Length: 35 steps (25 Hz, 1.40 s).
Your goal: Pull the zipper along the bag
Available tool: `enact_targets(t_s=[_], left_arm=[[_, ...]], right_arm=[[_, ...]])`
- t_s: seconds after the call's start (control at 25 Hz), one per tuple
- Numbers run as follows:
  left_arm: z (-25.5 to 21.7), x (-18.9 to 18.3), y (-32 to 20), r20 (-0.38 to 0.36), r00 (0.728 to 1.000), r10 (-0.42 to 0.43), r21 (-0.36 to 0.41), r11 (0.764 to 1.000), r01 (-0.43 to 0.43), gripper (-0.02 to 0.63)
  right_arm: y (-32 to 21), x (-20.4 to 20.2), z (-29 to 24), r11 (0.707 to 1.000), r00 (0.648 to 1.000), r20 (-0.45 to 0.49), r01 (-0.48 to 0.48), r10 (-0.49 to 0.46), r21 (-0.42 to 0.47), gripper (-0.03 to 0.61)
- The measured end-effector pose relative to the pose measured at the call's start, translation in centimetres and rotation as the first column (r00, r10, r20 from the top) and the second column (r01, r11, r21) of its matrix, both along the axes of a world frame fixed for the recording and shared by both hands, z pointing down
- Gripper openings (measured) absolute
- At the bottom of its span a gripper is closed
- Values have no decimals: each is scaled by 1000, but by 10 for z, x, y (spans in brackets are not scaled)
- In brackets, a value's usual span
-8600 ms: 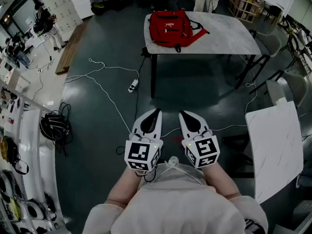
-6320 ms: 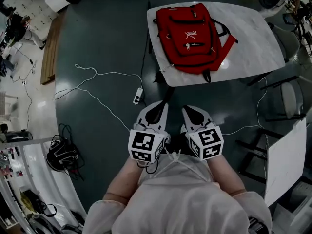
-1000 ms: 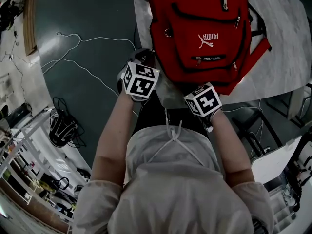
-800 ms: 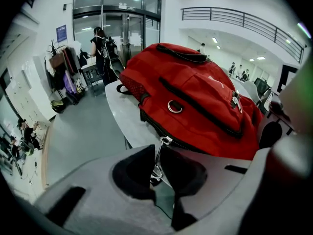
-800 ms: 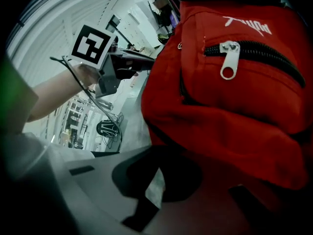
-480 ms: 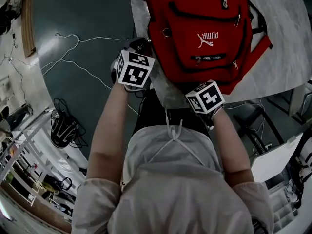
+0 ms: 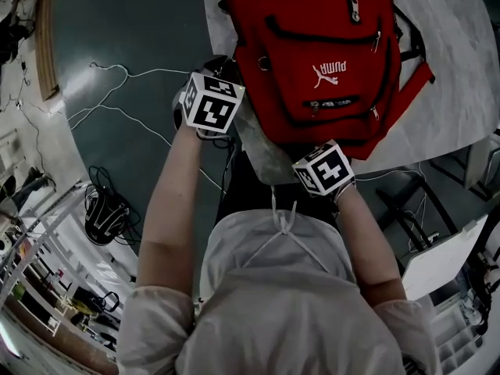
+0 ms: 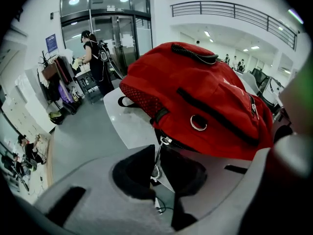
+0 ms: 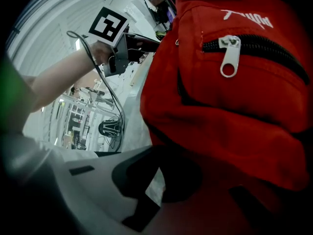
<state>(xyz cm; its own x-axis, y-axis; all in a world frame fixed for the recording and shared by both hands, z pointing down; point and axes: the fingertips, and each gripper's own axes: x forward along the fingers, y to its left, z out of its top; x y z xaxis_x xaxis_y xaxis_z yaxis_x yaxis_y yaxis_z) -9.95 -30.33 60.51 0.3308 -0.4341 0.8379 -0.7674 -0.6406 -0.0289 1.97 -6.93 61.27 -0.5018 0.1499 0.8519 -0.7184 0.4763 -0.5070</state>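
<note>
Red backpack [image 7: 312, 53] | zipper pull [image 8: 156, 169] pinched between left claw [image 8: 157, 153] tips

In the left gripper view, the left gripper [image 8: 157, 166] pads are hiding the lower end of the zipper pull [image 8: 159, 152]. In the right gripper view, the right gripper [image 9: 159, 172] pads are merging with shadow under the bag [image 9: 234, 106], so any pinched fabric is not showing, and the frame is cropping the bag. In the head view, marker cubes are covering both sets of jaws.
</note>
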Motion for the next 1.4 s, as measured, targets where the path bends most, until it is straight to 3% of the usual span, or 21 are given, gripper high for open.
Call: enact_targets(t_s=[0.16,0.32,0.56,0.72,0.92,1.12,1.2,1.4], left_arm=[[1,1,4,-55,993,-101,-6,995,101,41],[1,0,12,-69,983,-171,46,984,174,45],[-15,8,36,-110,980,-167,59,983,174,115],[-31,15,55,-103,983,-151,77,984,159,118],[-48,14,99,-155,971,-183,85,977,198,117],[-83,20,135,-266,944,-195,72,972,222,99],[-98,18,143,-322,922,-214,76,965,250,40],[-140,15,154,-396,893,-215,124,951,284,21]], right_arm=[[-1,1,1,1000,1000,7,-7,7,-7,26],[-1,1,0,1000,1000,-4,-19,19,-10,26],[-3,1,-4,1000,1000,4,-20,20,-6,26],[-5,9,-5,1000,1000,-25,-9,9,16,26],[-4,7,-5,992,995,-95,17,-5,126,26],[-11,-6,-36,973,999,-46,-14,26,231,26],[-19,-8,-52,956,998,-36,-31,43,292,26],[-44,-6,-104,879,993,-17,-96,117,467,26]])
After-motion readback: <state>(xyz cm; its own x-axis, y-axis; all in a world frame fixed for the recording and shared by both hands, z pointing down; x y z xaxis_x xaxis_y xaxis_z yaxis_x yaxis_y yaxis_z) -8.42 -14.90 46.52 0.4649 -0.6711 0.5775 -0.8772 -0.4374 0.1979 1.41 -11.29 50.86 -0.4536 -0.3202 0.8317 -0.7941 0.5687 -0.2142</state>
